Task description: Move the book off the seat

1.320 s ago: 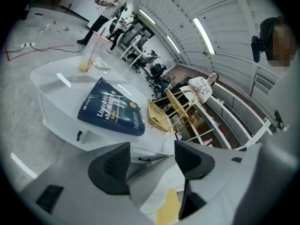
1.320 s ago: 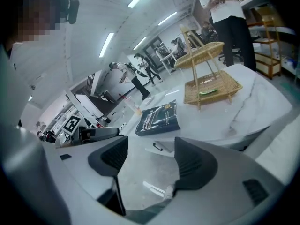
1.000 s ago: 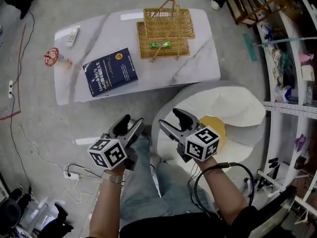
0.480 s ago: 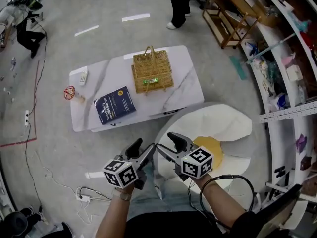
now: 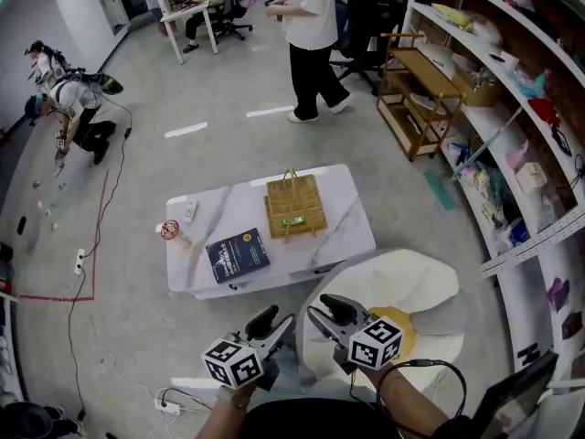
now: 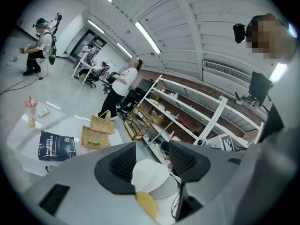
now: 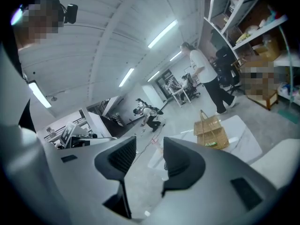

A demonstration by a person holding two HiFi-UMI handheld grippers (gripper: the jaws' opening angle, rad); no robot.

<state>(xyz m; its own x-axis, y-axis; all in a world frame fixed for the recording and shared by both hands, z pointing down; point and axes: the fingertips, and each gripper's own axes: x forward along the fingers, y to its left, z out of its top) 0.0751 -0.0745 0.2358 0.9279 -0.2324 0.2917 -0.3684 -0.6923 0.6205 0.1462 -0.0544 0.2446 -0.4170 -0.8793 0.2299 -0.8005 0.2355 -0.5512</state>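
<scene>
The dark blue book (image 5: 238, 255) lies flat on the white marble table (image 5: 338, 236), left of a wicker basket (image 5: 294, 207). The white seat (image 5: 402, 286) with a yellow cushion (image 5: 402, 322) stands just this side of the table, with no book on it. My left gripper (image 5: 277, 320) and right gripper (image 5: 324, 311) hover side by side low in the head view, over the seat's near edge. Both sets of jaws are closing with nothing between them. The book (image 6: 56, 146) also shows in the left gripper view, far beyond my left gripper (image 6: 152, 161). My right gripper (image 7: 149, 156) points over the floor.
A remote (image 5: 190, 210) and a drink cup (image 5: 170, 231) sit at the table's left end. A person (image 5: 311, 35) stands beyond the table. Shelving (image 5: 512, 108) lines the right wall, with a low wooden rack (image 5: 425, 99) before it. Cables (image 5: 164, 402) lie on the floor at left.
The head view has risen and pulled back, so the table and book look smaller and farther. Both grippers have dropped lower in the frame and their jaws have narrowed.
</scene>
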